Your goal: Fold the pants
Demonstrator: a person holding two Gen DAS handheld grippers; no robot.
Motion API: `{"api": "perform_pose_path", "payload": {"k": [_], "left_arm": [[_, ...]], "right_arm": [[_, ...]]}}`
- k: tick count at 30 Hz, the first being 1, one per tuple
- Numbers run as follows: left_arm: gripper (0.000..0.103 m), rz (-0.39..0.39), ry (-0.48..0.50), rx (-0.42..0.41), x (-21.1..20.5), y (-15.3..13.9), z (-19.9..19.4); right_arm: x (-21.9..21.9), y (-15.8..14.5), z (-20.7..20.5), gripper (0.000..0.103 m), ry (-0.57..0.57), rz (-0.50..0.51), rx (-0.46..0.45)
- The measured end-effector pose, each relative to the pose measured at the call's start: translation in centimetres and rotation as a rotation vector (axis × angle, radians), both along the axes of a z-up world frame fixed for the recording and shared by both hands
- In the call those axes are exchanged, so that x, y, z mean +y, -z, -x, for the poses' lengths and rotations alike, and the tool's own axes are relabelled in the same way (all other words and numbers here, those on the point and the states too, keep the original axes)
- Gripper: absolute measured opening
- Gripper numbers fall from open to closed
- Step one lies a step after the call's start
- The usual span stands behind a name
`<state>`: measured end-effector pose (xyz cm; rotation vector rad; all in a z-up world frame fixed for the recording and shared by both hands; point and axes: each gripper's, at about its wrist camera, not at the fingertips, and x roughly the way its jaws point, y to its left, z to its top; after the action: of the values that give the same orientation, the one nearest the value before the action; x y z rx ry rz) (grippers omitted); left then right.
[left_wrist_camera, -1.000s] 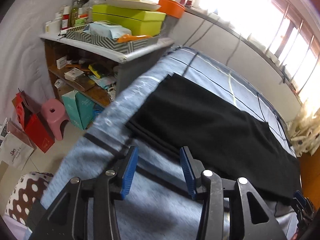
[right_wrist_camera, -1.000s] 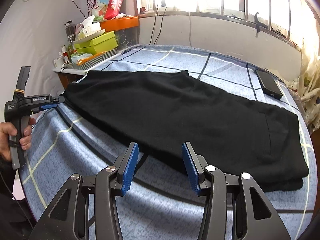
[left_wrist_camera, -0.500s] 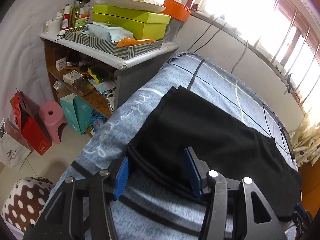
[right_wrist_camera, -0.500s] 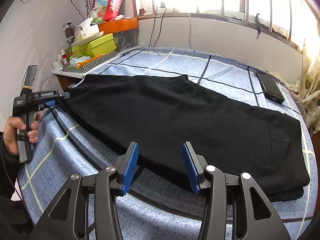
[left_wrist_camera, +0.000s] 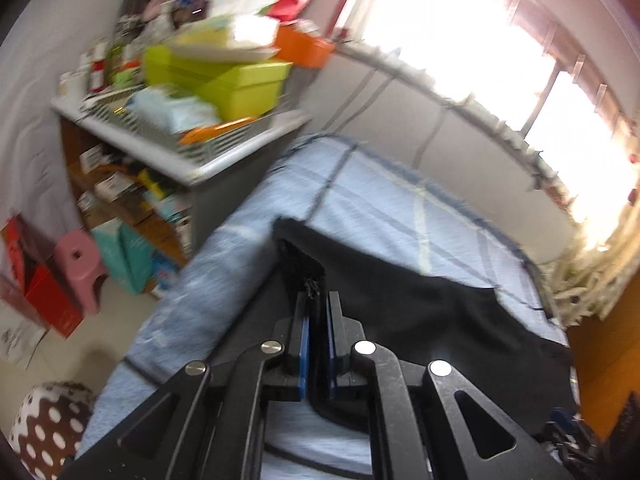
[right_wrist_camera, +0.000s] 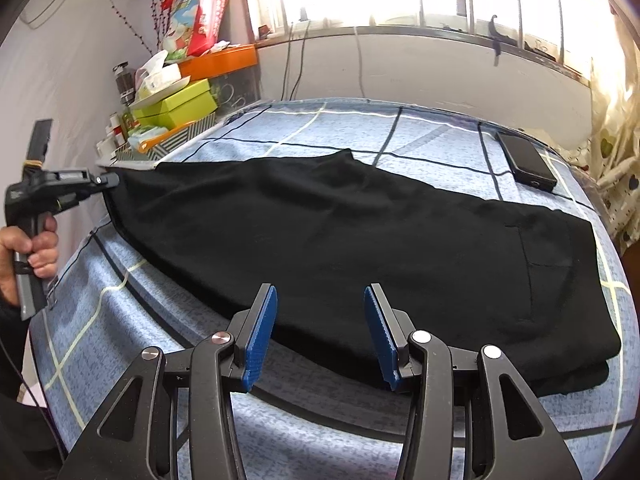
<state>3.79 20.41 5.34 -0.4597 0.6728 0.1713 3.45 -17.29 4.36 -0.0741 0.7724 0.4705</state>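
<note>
Black pants (right_wrist_camera: 360,232) lie folded lengthwise across the blue checked bed, waist end at the right. In the left wrist view my left gripper (left_wrist_camera: 318,300) is shut on the leg end of the pants (left_wrist_camera: 400,300), which is lifted a little off the bed. The right wrist view shows that gripper (right_wrist_camera: 106,180) at the far left, pinching the cloth corner. My right gripper (right_wrist_camera: 320,300) is open and empty, its blue pads at the pants' near long edge, just above the cloth.
A black phone (right_wrist_camera: 526,162) lies on the bed at the back right. A cluttered shelf (left_wrist_camera: 192,136) with green boxes stands by the bed's left end. A pink stool (left_wrist_camera: 80,268) and bags sit on the floor. Windows run along the far wall.
My left gripper moved onto the leg end, closed on it and lifted it slightly. My right gripper stayed open and moved a little closer to the pants' near edge.
</note>
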Motion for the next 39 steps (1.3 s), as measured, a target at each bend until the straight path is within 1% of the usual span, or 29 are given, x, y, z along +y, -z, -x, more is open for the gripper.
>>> {"api": "perform_pose_path", "payload": {"k": [6, 9, 12, 14, 16, 19, 20, 22, 24, 28, 32, 36, 38, 39], "left_arm": [[0.008, -0.018, 0.167, -0.064, -5.4, -3.4, -2.8], [0.008, -0.027, 0.274, -0.084, -9.1, -4.5, -4.4], [0.008, -0.034, 0.396, -0.093, -13.2, -4.7, -5.3], [0.008, -0.024, 0.473, -0.082, -15.8, -4.2, -5.8], [0.008, -0.019, 0.549, -0.059, -18.5, -3.1, -6.0], [0.008, 0.000, 0.642, 0.008, -21.7, -0.1, -6.4], [0.008, 0.005, 0.669, 0.044, -22.7, 1.1, -6.6], [0.008, -0.014, 0.694, 0.104, -24.1, 3.3, -6.5], [0.008, -0.022, 0.705, 0.138, -24.5, 4.7, -6.4], [0.008, -0.006, 0.718, 0.110, -24.1, 4.1, -5.7], [0.008, -0.026, 0.740, 0.099, -24.5, 4.1, -4.8], [0.009, -0.032, 0.769, 0.114, -24.6, 4.6, -4.7], [0.016, -0.017, 0.763, 0.117, -24.4, 4.5, -4.6], [0.022, -0.001, 0.773, 0.120, -24.3, 4.2, -4.5]], "right_arm": [[-1.1, -0.2, 0.1, 0.047, 0.021, -0.020, -0.003], [-1.9, -0.2, 0.3, 0.047, 0.039, -0.025, -0.005], [-2.9, -0.3, 0.4, 0.047, 0.067, -0.029, -0.005], [-3.7, -0.2, 0.4, 0.047, 0.087, -0.032, -0.001], [-4.4, -0.1, 0.5, 0.047, 0.106, -0.032, 0.003], [-5.2, 0.1, 0.5, 0.047, 0.124, -0.037, 0.013], [-5.4, 0.2, 0.4, 0.047, 0.128, -0.039, 0.016], [-5.8, 0.5, 0.3, 0.047, 0.136, -0.043, 0.027], [-5.9, 0.5, 0.3, 0.047, 0.138, -0.049, 0.030], [-6.0, 0.6, 0.0, 0.047, 0.135, -0.057, 0.034], [-5.8, 0.6, -0.2, 0.047, 0.134, -0.069, 0.032], [-5.8, 0.7, -0.2, 0.047, 0.133, -0.067, 0.037], [-5.8, 0.7, -0.1, 0.047, 0.137, -0.068, 0.039], [-5.9, 0.6, -0.1, 0.047, 0.139, -0.069, 0.037]]}}
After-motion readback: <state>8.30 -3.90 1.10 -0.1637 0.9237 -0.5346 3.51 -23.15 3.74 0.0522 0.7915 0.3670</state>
